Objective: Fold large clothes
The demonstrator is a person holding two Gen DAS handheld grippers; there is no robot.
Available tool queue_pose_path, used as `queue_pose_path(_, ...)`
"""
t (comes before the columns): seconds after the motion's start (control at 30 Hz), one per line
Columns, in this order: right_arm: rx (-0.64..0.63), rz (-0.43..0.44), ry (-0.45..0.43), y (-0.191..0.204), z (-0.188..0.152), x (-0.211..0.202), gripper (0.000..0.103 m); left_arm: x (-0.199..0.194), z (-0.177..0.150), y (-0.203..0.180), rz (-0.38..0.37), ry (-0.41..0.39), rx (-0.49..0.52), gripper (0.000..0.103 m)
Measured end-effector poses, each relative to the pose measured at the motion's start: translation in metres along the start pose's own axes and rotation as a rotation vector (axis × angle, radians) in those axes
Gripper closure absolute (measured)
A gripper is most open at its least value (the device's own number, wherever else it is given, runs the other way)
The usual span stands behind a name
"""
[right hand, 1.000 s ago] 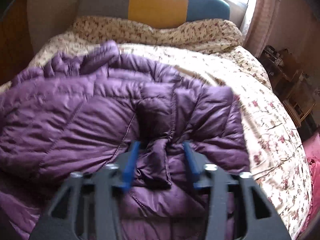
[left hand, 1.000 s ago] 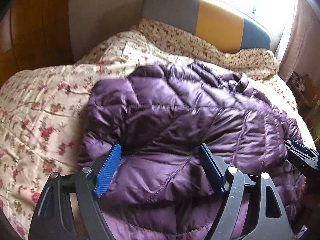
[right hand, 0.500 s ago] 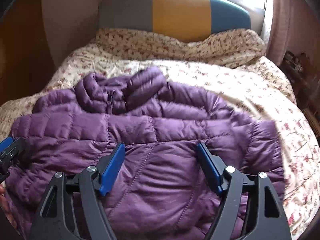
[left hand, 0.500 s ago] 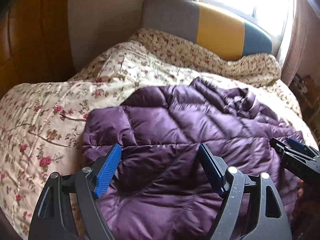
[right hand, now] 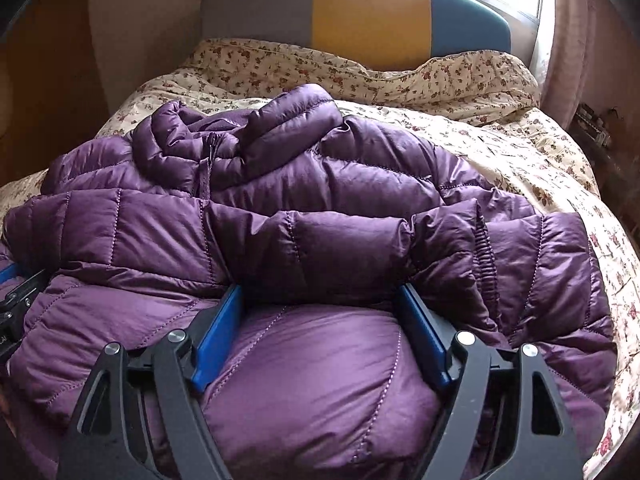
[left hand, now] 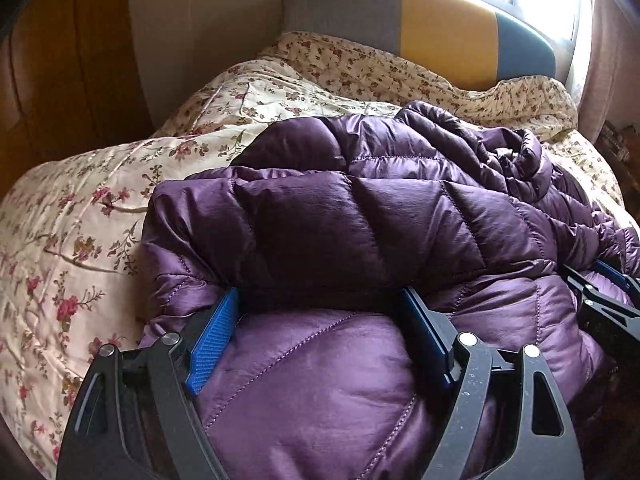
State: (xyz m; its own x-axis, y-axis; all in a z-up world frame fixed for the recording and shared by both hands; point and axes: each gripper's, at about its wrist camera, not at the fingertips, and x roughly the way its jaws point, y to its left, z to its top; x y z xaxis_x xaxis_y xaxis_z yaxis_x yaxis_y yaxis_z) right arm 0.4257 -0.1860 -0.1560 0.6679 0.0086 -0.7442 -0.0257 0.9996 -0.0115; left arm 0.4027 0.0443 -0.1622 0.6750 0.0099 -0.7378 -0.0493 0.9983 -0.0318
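bulging between both spread fingers (left hand: 216, 340) — purple puffer jacket (right hand: 320, 240), folded hem tucked under their tips

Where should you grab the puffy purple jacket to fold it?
Probably the near hem of the purple jacket, coming from the foot of the bed. That edge bulges up right between the wide-open jaws of the right tool and the left tool, one toward each side, so both can pinch it and carry it toward the collar.

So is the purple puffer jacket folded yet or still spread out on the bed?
Partly folded: the purple puffer jacket has its hem doubled over the body, a sleeve cuff lies across it, collar exposed.
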Motion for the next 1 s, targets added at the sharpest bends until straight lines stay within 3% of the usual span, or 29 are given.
queue_pose_path(1.0, -0.006, -0.004, -0.001, 0.0001, 0.0, -0.0007, 0.025, 0.0001, 0.0009, -0.0004, -0.019, -0.008, -0.02, 0.022)
